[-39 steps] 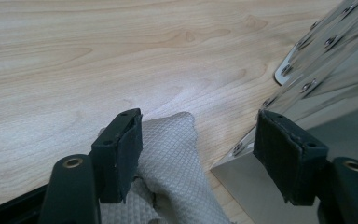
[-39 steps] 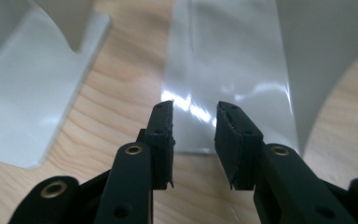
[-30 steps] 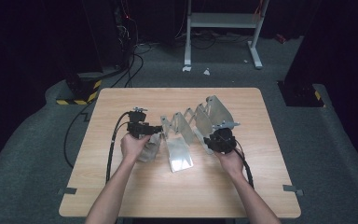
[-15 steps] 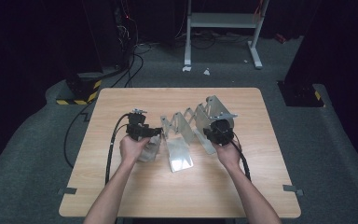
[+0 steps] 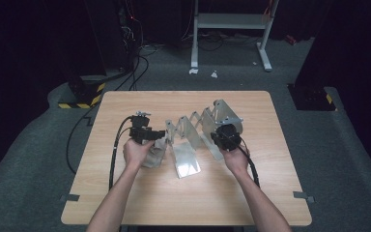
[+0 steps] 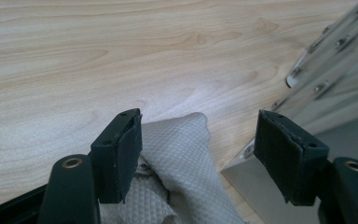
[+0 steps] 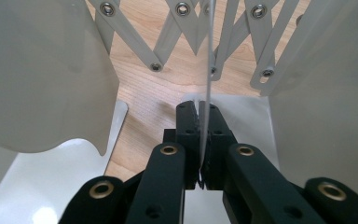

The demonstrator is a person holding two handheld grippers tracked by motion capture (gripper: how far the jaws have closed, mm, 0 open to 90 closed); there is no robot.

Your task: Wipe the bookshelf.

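A folding metal rack (image 5: 193, 130) of upright plates joined by scissor links stands in the middle of the wooden table (image 5: 183, 203). My right gripper (image 5: 222, 133) is at the rack's right end. Its jaws have just been closing and now pinch one thin upright plate (image 7: 206, 70) edge-on, as the right gripper (image 7: 200, 116) view shows. My left gripper (image 5: 160, 134) sits at the rack's left end with its jaws wide. A grey cloth (image 6: 182, 154) lies bunched between the left gripper's (image 6: 198, 149) jaws against its left pad, and the rack's plates (image 6: 335, 70) rise to the right. From above, the cloth (image 5: 154, 154) lies under the left hand.
Black cables (image 5: 116, 150) trail from the left gripper over the table's left side to the floor. A white metal stand (image 5: 232, 21) is on the floor behind the table, and a yellow-and-black striped block (image 5: 84, 94) lies at the back left.
My right gripper has slid a little farther into the rack's right end and shut on a plate. The left hand and gripper have stayed put.
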